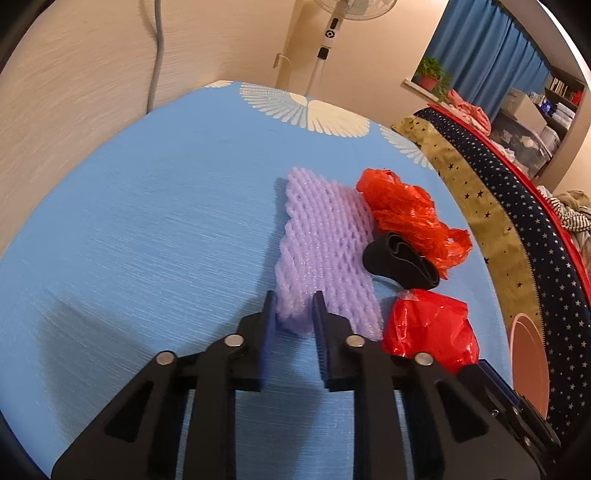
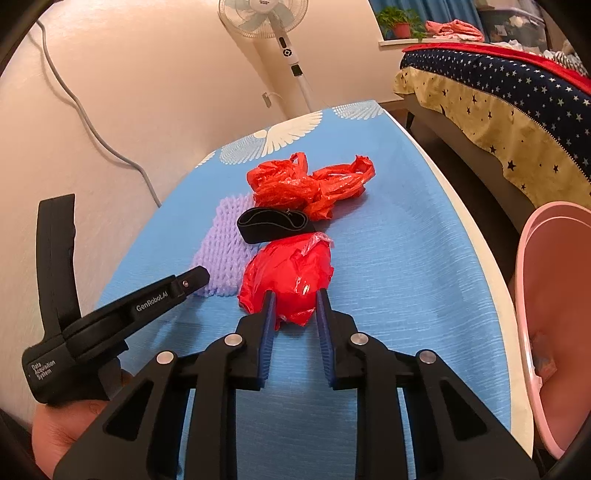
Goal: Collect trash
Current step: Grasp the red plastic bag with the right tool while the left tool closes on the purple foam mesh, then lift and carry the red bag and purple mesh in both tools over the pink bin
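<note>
Trash lies in a cluster on the blue tablecloth [image 1: 147, 221]. A purple foam net [image 1: 325, 240] has its near corner pinched between the pads of my left gripper [image 1: 293, 301]. Beside it to the right are a crumpled orange-red plastic bag [image 1: 402, 210], a black folded band [image 1: 399, 262] and a red plastic wad [image 1: 428, 328]. In the right wrist view my right gripper [image 2: 294, 297] is closed on the near side of the red plastic wad [image 2: 291, 273]. The left gripper [image 2: 199, 277] reaches in from the left onto the foam net [image 2: 225, 243].
A pink bin [image 2: 554, 295] stands just off the table's right edge. Beyond it is a bed with a starred cover [image 2: 498, 96]. A standing fan [image 2: 273, 22] and a grey cable on the wall are behind the table. A hand [image 2: 66, 428] holds the left gripper.
</note>
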Tool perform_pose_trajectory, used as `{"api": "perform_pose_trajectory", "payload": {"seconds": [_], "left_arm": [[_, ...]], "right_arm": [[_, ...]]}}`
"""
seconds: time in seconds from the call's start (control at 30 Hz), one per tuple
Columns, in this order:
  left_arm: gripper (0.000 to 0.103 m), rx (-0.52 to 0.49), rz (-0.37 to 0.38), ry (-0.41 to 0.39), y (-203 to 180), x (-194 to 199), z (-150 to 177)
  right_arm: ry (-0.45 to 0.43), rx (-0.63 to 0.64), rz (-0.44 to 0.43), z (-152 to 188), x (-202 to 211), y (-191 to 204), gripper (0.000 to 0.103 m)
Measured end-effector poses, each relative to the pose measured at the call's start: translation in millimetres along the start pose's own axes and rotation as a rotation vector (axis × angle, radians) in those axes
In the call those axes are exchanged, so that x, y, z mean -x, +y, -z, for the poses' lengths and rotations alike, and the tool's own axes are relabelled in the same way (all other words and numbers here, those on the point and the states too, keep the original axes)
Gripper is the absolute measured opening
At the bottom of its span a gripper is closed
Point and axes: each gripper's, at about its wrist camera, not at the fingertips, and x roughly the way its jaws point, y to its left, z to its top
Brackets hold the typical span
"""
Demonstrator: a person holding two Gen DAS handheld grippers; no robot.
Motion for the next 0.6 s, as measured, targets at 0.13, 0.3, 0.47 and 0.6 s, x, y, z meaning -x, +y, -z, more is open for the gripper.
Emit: {"api": "perform_pose_trajectory", "payload": {"seconds": [0.13,0.3,0.47,0.6], "left_arm": [[0.012,0.009,0.001,-0.025,0,7,1],[0.012,0.006,-0.015,-0.073,-3,25,0],[0.011,-0.016,-0.029,-0.114,-7,48,0],[0.011,-0.049,-0.045,-0.146,-14,67,-1]], "right_arm": [[-0.014,0.0,0.003,-2,8,-1,0.022],[-0.033,0.005,0.015,-5,21,-3,0.022],[-0.052,0.014,0.03,-5,36,-4,0.022],[-0.071,0.027,0.038,-5,51,-3,0.021]]}}
